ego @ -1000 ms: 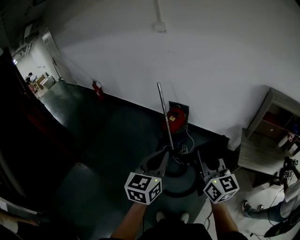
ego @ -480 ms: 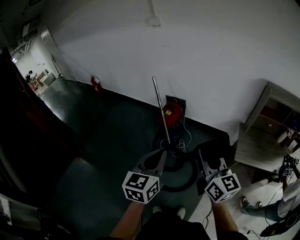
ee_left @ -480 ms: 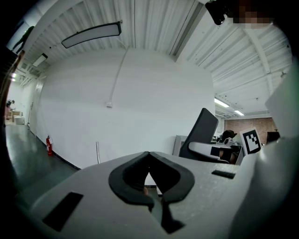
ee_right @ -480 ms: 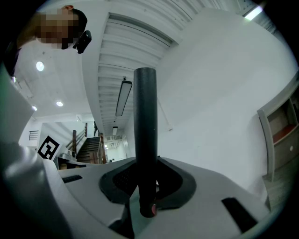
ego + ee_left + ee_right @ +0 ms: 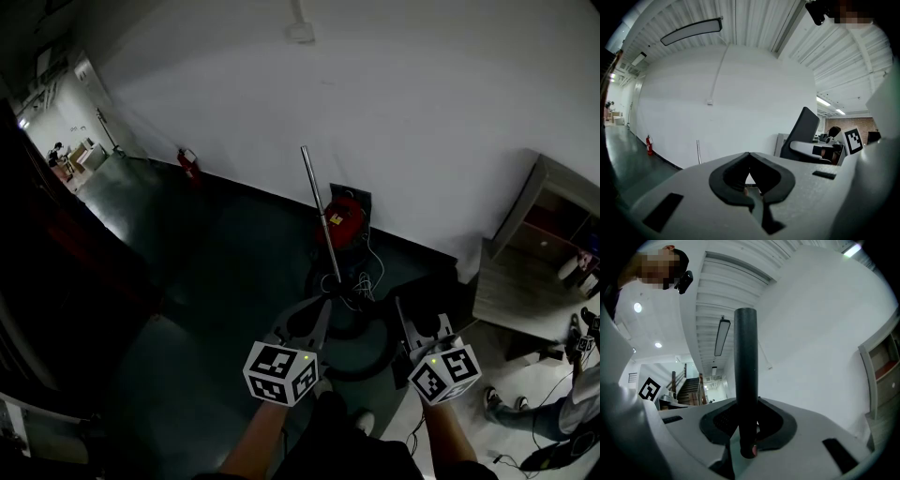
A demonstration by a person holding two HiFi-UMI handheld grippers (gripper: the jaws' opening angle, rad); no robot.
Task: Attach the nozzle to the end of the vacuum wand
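a: where is the nozzle?
b: in the right gripper [image 5: 746, 425]. its fingers are clenched on the nozzle [image 5: 745, 366], a black tube standing upright between them.
a: and the left gripper [image 5: 749, 161]?
b: its fingers are pressed together, with nothing between them.
a: the wand?
b: the wand [image 5: 317, 208] stands upright at 12 o'clock from the left gripper, not in its grip, next to the red vacuum [image 5: 347, 223].
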